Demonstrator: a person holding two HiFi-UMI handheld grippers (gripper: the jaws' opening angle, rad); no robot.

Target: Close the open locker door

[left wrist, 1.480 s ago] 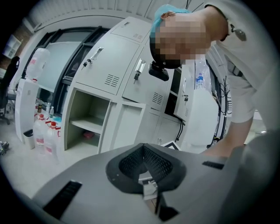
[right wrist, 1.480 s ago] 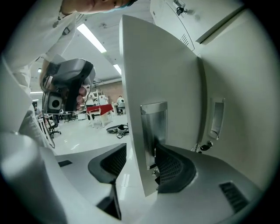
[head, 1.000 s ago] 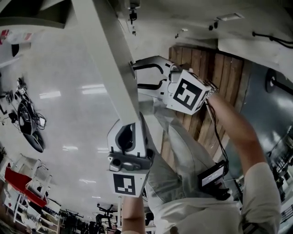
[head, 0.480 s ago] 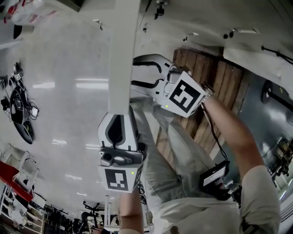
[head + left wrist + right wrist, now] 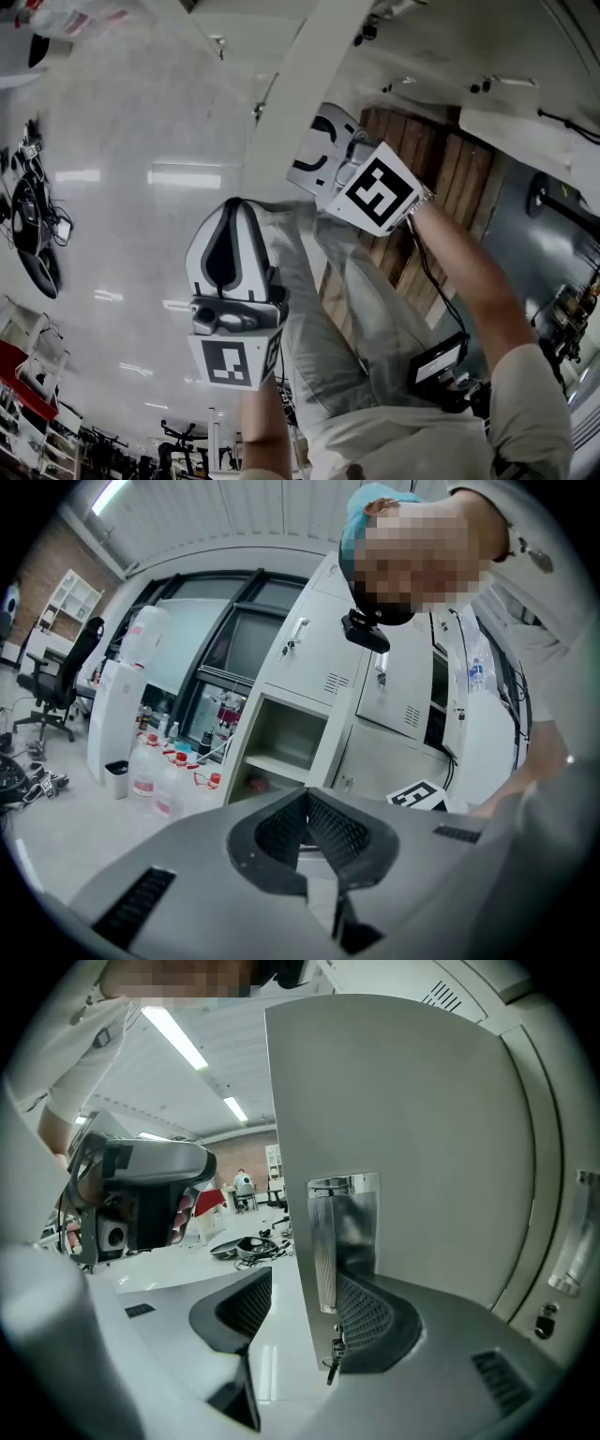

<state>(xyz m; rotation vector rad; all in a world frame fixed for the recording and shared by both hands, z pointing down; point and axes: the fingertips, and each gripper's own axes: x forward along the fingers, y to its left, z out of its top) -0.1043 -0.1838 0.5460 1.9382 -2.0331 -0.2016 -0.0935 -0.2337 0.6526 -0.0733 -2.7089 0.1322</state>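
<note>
One locker door (image 5: 403,1119) stands open, and its free edge with the metal handle (image 5: 342,1232) is between the jaws of the right gripper (image 5: 305,1283). These jaws are wide apart: one pad lies just behind the handle, the other is away from the door's face. Near the door's edge in the head view is the left gripper (image 5: 307,794), with jaws pressed together on nothing; I cannot tell if it touches the door.
</note>
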